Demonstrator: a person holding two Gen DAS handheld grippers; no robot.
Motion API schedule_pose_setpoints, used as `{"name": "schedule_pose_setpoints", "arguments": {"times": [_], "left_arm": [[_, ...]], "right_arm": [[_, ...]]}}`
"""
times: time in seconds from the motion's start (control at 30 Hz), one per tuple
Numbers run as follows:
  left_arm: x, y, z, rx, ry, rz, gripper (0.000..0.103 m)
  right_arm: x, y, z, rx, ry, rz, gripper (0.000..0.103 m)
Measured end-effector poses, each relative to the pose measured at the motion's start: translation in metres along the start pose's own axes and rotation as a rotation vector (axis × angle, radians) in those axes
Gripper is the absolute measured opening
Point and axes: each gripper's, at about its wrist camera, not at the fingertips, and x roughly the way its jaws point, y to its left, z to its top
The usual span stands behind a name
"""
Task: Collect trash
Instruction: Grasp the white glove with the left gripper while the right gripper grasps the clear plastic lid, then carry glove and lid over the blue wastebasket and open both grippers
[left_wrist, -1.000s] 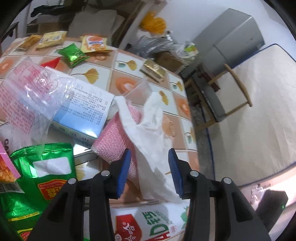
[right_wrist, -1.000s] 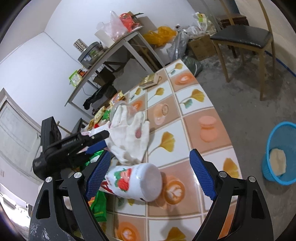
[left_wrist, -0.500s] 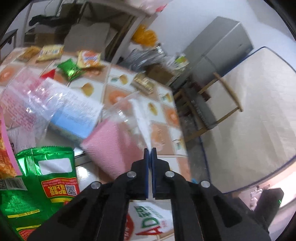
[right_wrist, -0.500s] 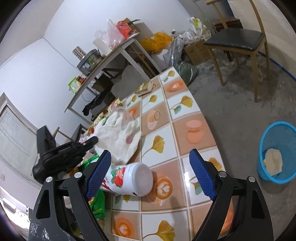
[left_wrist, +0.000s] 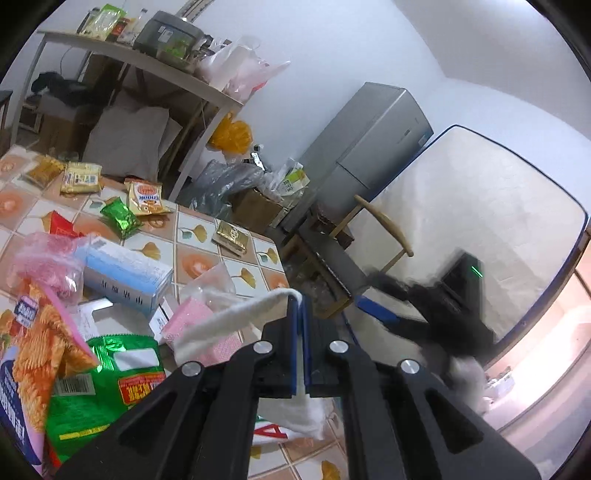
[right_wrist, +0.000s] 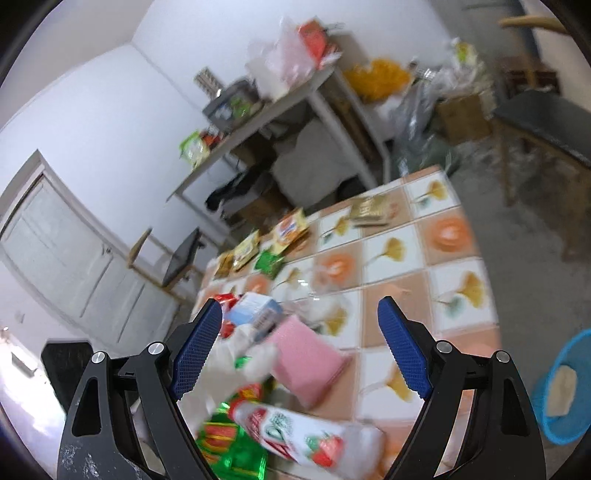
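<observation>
white cloth pinched, basket next

the step in hand looks like carrying off one piece of trash: the left gripper (left_wrist: 300, 347) is clenched on a white cloth (left_wrist: 236, 319), whose long end droops to the left over the pink sponge (left_wrist: 201, 332) while a tuft hangs below the jaws. the cloth is lifted clear of the tiled desk (left_wrist: 229, 266), above its near edge. the right gripper (right_wrist: 301, 356) holds nothing; its jaws stand wide and are closing slightly, with only the clutter of the desk seen between them.

the next move, as i judge it, calls for swinging the cloth over to the blue basket (right_wrist: 565, 387) on the floor to the right of the desk (something pale already lies in it) and letting go only once above its rim.

the left gripper points a little downward, out past the desk edge. the right gripper tilts more steeply down over the strawberry-printed bottle (right_wrist: 314, 435) and green wrappers (right_wrist: 232, 450); its view is blurred.
</observation>
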Motion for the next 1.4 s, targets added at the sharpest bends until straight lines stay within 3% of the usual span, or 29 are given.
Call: {"name": "schedule_pose_setpoints", "arguments": {"times": [0.13, 0.2, 0.37, 0.53, 0.63, 0.73, 0.77, 0.87, 1.2, 1.4], "left_arm": [[-0.003, 0.01, -0.007, -0.036, 0.032, -0.027, 0.002], [-0.002, 0.011, -0.013, -0.038, 0.05, -0.039, 0.002], [0.003, 0.011, -0.025, -0.037, 0.089, -0.079, 0.002], [0.004, 0.014, -0.029, -0.04, 0.1, -0.093, 0.002], [0.001, 0.019, -0.028, -0.046, 0.094, -0.098, 0.002], [0.001, 0.025, -0.028, -0.062, 0.098, -0.099, 0.002], [0.001, 0.027, -0.028, -0.067, 0.099, -0.101, 0.002], [0.0, 0.028, -0.027, -0.073, 0.092, -0.107, 0.002], [-0.009, 0.016, -0.016, -0.04, 0.036, -0.104, 0.002], [-0.021, -0.004, 0.001, 0.011, -0.012, -0.126, 0.002]], "right_arm": [[0.076, 0.01, 0.029, 0.029, 0.166, 0.0, 0.073], [0.108, 0.012, 0.038, 0.043, 0.242, -0.049, 0.065], [0.179, 0.009, 0.053, 0.069, 0.398, -0.19, 0.056], [0.217, -0.003, 0.047, 0.062, 0.519, -0.299, 0.047], [0.216, -0.011, 0.038, 0.067, 0.556, -0.309, 0.038], [0.204, -0.018, 0.034, 0.08, 0.552, -0.311, 0.023], [0.199, -0.021, 0.032, 0.086, 0.551, -0.315, 0.012], [0.188, -0.029, 0.028, 0.108, 0.542, -0.309, 0.005], [0.151, -0.045, 0.026, 0.176, 0.413, -0.28, 0.005], [0.08, -0.043, 0.035, 0.189, 0.261, -0.234, 0.005]]}}
